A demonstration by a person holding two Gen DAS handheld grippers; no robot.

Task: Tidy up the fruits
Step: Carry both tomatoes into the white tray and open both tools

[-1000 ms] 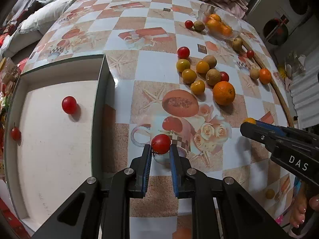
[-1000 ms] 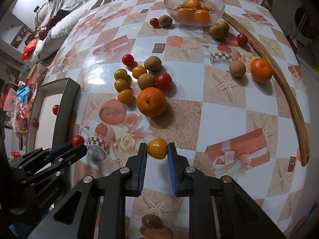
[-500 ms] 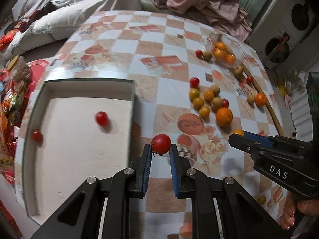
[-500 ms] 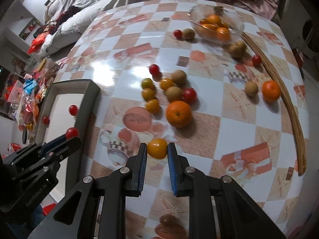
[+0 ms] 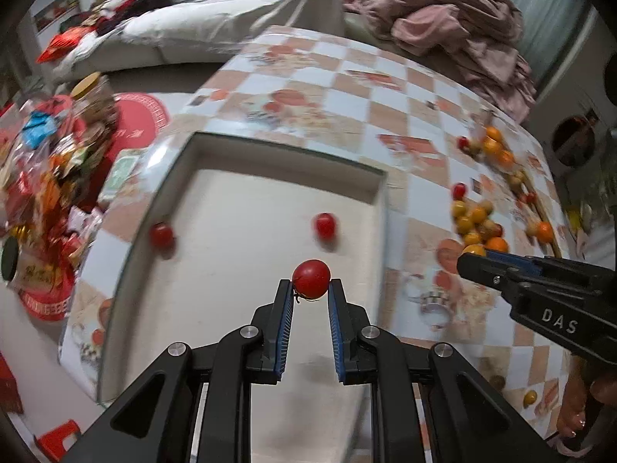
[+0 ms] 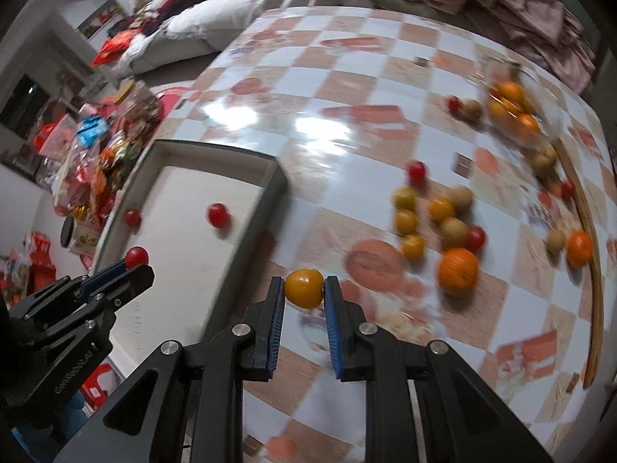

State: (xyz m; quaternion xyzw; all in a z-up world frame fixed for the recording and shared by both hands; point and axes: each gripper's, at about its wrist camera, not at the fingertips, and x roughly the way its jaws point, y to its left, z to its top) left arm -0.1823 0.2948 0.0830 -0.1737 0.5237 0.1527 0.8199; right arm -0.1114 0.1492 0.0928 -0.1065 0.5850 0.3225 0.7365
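Note:
My left gripper (image 5: 311,290) is shut on a red tomato (image 5: 311,279) and holds it above the white tray (image 5: 246,270); it also shows in the right wrist view (image 6: 137,261). Two red tomatoes (image 5: 325,225) (image 5: 161,234) lie in the tray. My right gripper (image 6: 304,289) is shut on a yellow tomato (image 6: 304,287) above the table, just right of the tray (image 6: 185,231). A cluster of yellow tomatoes, kiwis and an orange (image 6: 458,271) lies on the table to the right.
A glass bowl of oranges (image 6: 513,110) stands at the far right of the checked table (image 6: 347,77). A wooden stick (image 6: 592,270) lies along the right edge. Snack packets (image 5: 46,177) are piled left of the table. A sofa with clothes (image 5: 443,27) is behind.
Both grippers have moved left with their fruit. My left gripper now hangs over the tray rather than the table; the right one has come close to the tray's right wall.

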